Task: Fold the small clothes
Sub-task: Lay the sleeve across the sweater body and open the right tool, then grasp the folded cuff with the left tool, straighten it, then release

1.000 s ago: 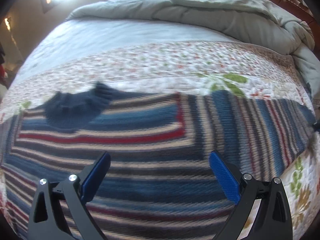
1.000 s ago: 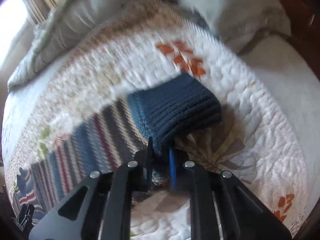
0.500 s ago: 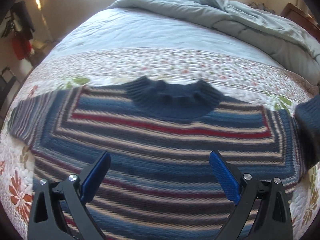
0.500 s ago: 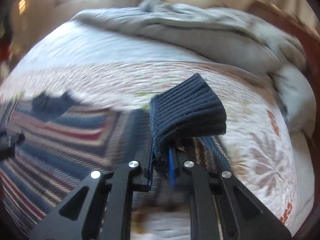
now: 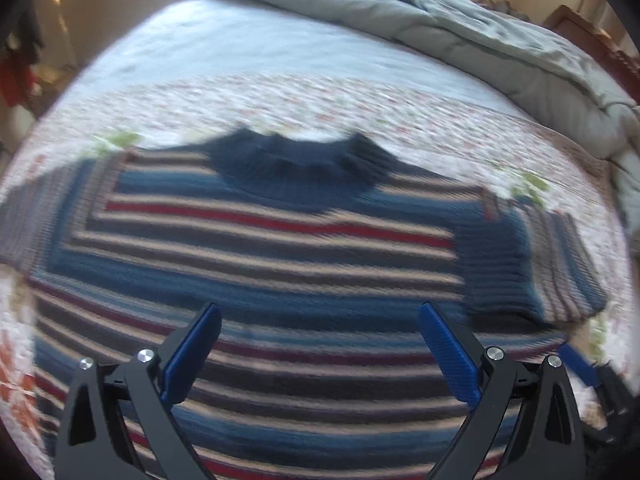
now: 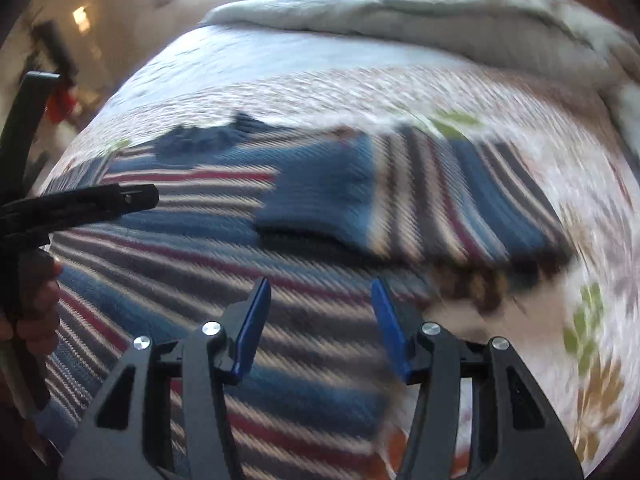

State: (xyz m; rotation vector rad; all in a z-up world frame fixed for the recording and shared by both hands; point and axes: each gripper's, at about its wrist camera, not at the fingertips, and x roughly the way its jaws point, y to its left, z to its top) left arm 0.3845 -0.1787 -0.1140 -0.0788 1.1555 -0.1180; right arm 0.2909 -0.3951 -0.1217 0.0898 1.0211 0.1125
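Note:
A small striped knit sweater (image 5: 280, 248) in blue, red and cream lies flat on the quilted bed, dark blue collar (image 5: 296, 160) away from me. Its right sleeve is folded inward, and the blue ribbed cuff (image 5: 496, 264) (image 6: 324, 196) rests on the chest. My left gripper (image 5: 320, 344) hangs open over the lower body of the sweater, nothing between its fingers. My right gripper (image 6: 320, 320) hovers just below the dropped cuff; its jaws are opening and hold nothing. The left gripper's black frame (image 6: 80, 204) and a hand (image 6: 36, 312) show at the left of the right wrist view.
The floral quilt (image 5: 360, 96) covers the bed around the sweater. A bunched grey duvet (image 5: 480, 28) lies along the far and right side. A wooden headboard (image 5: 576, 20) shows at the far right. Room furniture sits dimly at the far left.
My right gripper carried the sleeve cuff leftward over the sweater's body, then let it go and opened. The left gripper drifted sideways, staying open.

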